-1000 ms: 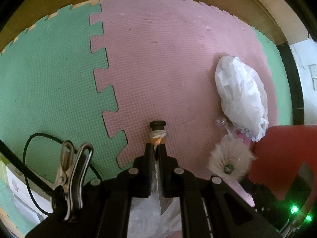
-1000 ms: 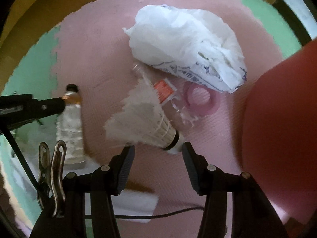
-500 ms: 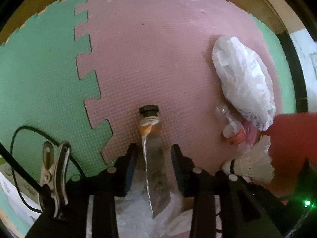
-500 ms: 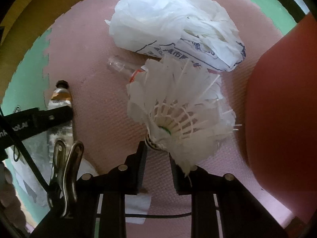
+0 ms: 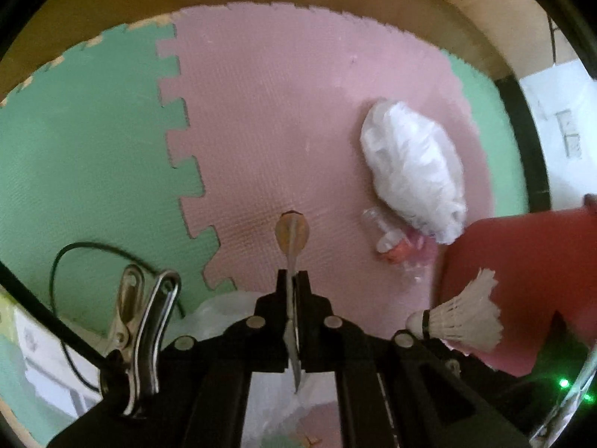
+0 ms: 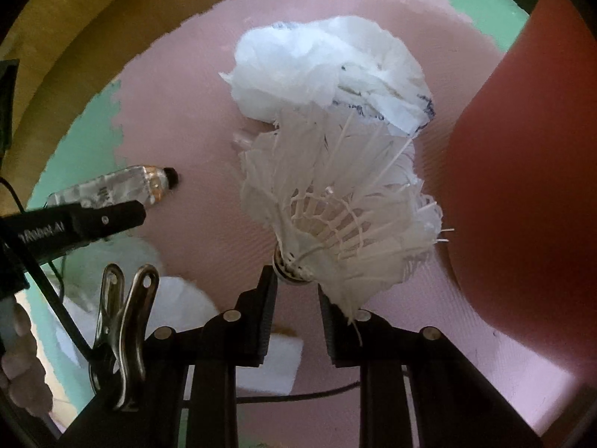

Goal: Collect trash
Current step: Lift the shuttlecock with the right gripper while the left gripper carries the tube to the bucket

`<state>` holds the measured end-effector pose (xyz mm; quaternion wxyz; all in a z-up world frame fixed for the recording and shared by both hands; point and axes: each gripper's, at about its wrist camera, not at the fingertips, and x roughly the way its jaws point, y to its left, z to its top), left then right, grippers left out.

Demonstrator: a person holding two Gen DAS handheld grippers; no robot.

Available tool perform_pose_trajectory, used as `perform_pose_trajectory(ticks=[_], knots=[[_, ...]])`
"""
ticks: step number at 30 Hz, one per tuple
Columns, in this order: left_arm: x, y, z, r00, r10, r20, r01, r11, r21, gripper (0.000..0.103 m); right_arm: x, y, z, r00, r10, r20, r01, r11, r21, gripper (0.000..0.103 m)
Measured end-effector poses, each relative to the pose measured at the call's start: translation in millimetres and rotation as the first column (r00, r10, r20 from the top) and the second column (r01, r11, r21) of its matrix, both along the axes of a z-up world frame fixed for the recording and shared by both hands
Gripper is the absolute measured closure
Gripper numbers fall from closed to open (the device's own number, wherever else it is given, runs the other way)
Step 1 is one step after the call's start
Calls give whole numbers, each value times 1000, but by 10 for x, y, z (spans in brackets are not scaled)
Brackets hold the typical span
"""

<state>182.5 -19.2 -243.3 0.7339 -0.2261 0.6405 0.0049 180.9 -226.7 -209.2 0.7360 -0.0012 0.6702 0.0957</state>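
Holding both finds clear of the pink foam mat point(image 5: 298, 119), my left gripper point(image 5: 293, 280) is clamped on the flattened silver tube with a black cap point(image 6: 112, 188) at lower centre, my right gripper point(image 6: 296, 283) pinches the white feather shuttlecock point(image 6: 335, 201) by its cork, ready, I judge, for the red bin point(image 6: 522, 171) at right.

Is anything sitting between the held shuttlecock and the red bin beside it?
Nothing visible. The right gripper holds the shuttlecock by its cork, and only bare pink mat separates it from the red bin. The white plastic bag lies beyond, off that path.
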Motion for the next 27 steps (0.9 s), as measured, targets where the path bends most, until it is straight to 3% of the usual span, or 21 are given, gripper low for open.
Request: perform_pose_trajectory(ticks=[5,15,27], knots=[[-124,95,384,999,-16,43,14,999,36,101,-128,-53,363,999,-3,43,1,999,33,80],[-444,29,1367,987,-24,159,21,1000,23,101,-423,-224,1087,992,-80,94,68,989,129,80],[-865,-350,2463,945,-142,296,117,988,101,100,-784,-513,2112,965,-150,214,100,969,227,80]])
